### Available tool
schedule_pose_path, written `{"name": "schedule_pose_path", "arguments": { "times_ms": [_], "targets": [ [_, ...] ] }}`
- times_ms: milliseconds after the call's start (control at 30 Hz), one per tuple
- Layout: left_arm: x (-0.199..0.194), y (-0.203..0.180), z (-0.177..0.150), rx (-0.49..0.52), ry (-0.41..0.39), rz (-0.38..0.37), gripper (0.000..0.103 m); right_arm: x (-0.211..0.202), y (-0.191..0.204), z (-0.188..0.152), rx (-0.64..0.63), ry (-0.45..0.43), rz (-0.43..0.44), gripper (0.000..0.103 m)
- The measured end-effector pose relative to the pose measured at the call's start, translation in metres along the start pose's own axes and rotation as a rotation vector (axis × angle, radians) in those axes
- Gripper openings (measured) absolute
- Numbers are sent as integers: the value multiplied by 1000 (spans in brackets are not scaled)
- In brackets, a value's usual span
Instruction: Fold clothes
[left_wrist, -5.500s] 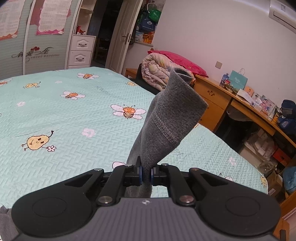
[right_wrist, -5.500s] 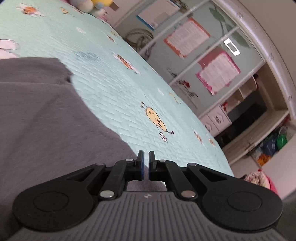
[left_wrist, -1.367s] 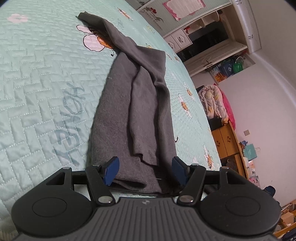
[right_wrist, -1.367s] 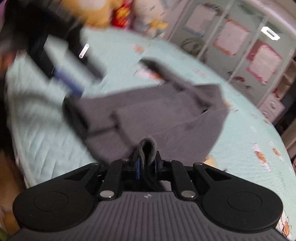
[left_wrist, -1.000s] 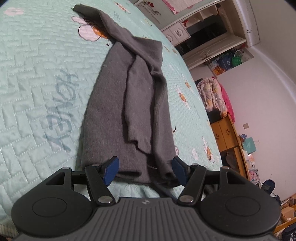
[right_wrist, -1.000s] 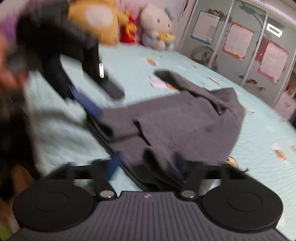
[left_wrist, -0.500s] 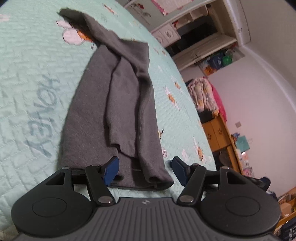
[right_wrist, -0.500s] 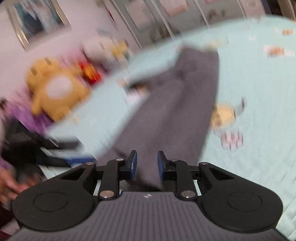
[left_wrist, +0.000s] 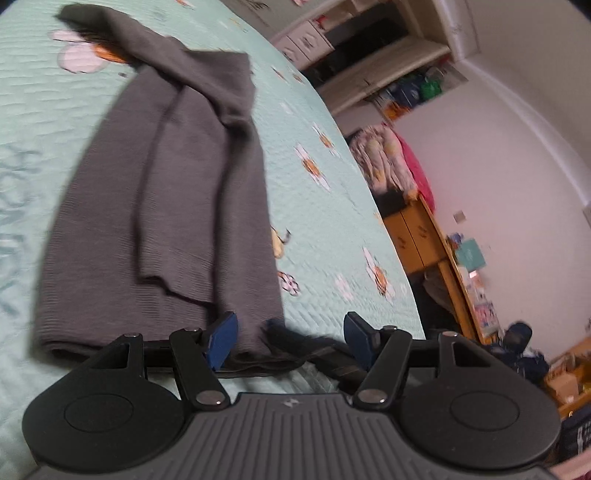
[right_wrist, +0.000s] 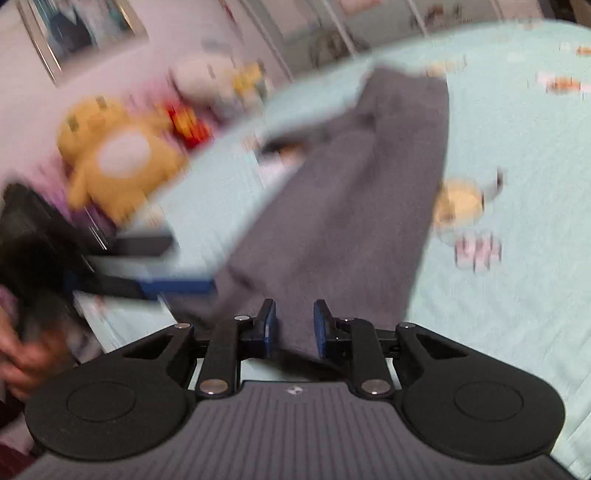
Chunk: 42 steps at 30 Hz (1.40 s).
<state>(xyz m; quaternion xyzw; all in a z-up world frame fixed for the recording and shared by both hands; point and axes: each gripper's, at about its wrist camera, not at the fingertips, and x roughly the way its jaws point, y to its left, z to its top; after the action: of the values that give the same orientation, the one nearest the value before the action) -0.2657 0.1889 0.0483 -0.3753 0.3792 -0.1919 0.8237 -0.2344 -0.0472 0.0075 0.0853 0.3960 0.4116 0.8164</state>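
A dark grey garment (left_wrist: 177, 206) lies folded lengthwise into a long strip on the mint quilted bedspread (left_wrist: 332, 236). One layer overlaps along its middle. My left gripper (left_wrist: 290, 338) is open wide and holds nothing. It hovers at the near right corner of the hem. In the right wrist view the garment (right_wrist: 351, 206) runs away from me. My right gripper (right_wrist: 294, 326) sits over its near end, jaws narrowed with a clear gap, and grey cloth shows in the gap without being pinched. The left gripper (right_wrist: 147, 284) appears blurred at the left, held by a hand (right_wrist: 22, 354).
Stuffed toys (right_wrist: 118, 162) line the head of the bed. To the right of the bed stand a wooden desk (left_wrist: 424, 236) and rolled bedding (left_wrist: 388, 162), with wardrobes at the back. The bedspread (right_wrist: 517, 184) lies bare beside the garment.
My right gripper let go of the fabric fold it pinched, swung round to the garment's end and narrowed its jaws again. The left gripper slid right along the hem, still open.
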Motion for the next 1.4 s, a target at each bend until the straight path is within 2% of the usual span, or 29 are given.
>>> {"name": "schedule_pose_path", "arguments": {
  "times_ms": [133, 267, 400, 500, 633, 733, 767, 900, 1033, 1200, 1267, 1400],
  "targets": [
    [25, 17, -7, -61, 54, 53, 65, 2, -2, -3, -12, -38, 10, 22],
    [23, 23, -5, -83, 58, 10, 65, -6, -14, 9, 62, -28, 83, 23],
    [14, 20, 8, -90, 31, -54, 65, -23, -30, 26, 168, -124, 139, 27],
    [9, 18, 24, -82, -21, -78, 66, -21, -50, 46, 239, -201, 138, 29],
    [9, 21, 46, -78, -77, -57, 66, 5, -82, 71, 315, -236, 104, 34],
    [16, 22, 66, -78, -97, -37, 67, 23, -102, 87, 401, -276, 123, 38],
    [21, 22, 75, -79, -107, -34, 67, 28, -107, 94, 415, -296, 124, 41],
    [46, 28, 116, -94, -146, -21, 69, 49, -118, 119, 415, -383, 114, 41],
    [86, 41, 158, -142, -161, -40, 69, 62, -130, 124, 447, -446, 112, 41],
    [115, 74, 186, -340, -260, -10, 69, 85, -145, 112, 439, -413, 117, 40],
    [120, 81, 190, -368, -287, -17, 69, 91, -148, 105, 438, -408, 122, 41],
    [126, 84, 199, -386, -346, -12, 68, 93, -137, 109, 352, -394, 87, 43]
  ]
}}
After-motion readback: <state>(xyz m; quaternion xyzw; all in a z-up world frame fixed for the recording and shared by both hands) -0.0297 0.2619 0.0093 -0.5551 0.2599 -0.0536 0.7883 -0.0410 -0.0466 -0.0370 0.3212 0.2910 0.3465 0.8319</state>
